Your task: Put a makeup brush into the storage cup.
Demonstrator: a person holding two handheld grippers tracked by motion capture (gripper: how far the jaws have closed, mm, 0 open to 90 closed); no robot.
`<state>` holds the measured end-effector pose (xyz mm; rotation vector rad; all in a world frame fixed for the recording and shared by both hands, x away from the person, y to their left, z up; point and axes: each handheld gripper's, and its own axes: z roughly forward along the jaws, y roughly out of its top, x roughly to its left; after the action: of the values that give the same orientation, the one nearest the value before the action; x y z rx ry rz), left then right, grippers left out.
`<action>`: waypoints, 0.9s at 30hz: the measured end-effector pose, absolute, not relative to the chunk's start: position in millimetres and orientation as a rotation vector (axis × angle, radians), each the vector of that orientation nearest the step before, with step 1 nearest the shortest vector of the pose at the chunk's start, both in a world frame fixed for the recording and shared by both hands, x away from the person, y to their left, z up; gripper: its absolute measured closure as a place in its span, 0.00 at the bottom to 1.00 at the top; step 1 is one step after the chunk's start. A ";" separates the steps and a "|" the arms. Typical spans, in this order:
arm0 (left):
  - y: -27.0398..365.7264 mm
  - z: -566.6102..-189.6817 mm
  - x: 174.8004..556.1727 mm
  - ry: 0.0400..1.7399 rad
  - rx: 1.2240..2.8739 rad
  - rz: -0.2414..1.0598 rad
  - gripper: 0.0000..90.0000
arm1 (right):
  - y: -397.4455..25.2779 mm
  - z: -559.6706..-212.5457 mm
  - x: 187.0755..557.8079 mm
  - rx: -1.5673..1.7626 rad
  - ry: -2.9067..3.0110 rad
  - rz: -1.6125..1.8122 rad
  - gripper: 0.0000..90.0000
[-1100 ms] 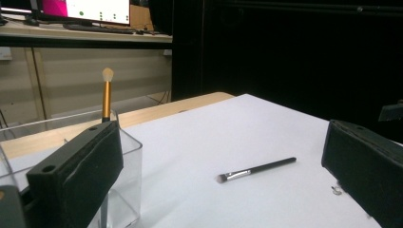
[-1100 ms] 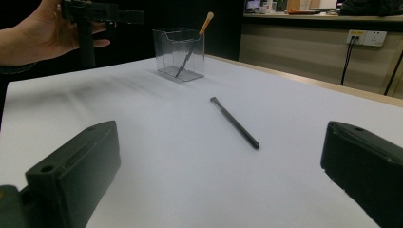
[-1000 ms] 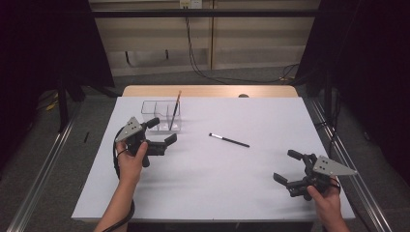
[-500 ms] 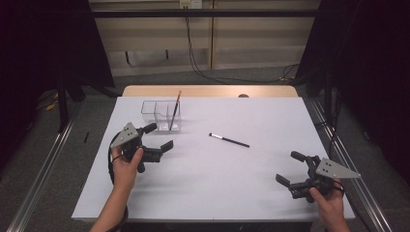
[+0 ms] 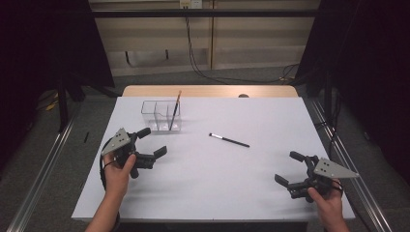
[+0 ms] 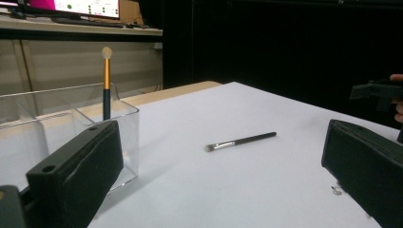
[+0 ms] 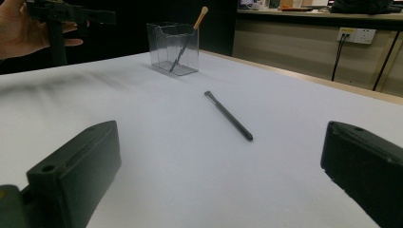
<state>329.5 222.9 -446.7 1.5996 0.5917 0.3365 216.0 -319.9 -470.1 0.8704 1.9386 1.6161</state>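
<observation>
A black makeup brush (image 5: 229, 140) (image 6: 241, 141) (image 7: 228, 116) lies flat near the middle of the white table (image 5: 217, 183). A clear divided organizer (image 5: 161, 115) (image 6: 57, 123) (image 7: 174, 47) stands at the back left, and a gold-handled brush (image 5: 174, 109) (image 6: 106, 80) (image 7: 190, 35) leans upright in its right compartment. My left gripper (image 5: 152, 142) hovers open just in front of the organizer, with nothing between its jaws. At the front right my right gripper (image 5: 291, 167) stands open and empty, well apart from the black brush.
A wooden strip (image 5: 208, 91) runs along the table's far edge. Metal rails (image 5: 41, 169) flank the table on both sides. Cables (image 5: 193, 53) hang down the wall behind. A tiny metal bit (image 6: 336, 190) lies on the table near my left gripper's right jaw.
My left gripper has drawn back from the organizer toward the front left. My right gripper has slid slightly right and toward the front. Both brushes stay where they were.
</observation>
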 end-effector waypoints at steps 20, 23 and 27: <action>255.2 -447.3 301.6 0.603 1.606 0.373 0.00 | -315.6 -469.3 216.9 0.861 1.943 1.609 0.00; 256.6 -450.1 298.3 0.606 1.611 0.369 0.00 | -315.4 -469.2 217.1 0.862 1.941 1.615 0.00; 258.8 -451.0 295.5 0.602 1.616 0.370 0.00 | -313.8 -469.3 217.7 0.858 1.945 1.615 0.00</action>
<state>295.5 258.8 -451.0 1.6157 0.6016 0.3704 217.7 -313.8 -469.3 0.8575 1.9454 1.6149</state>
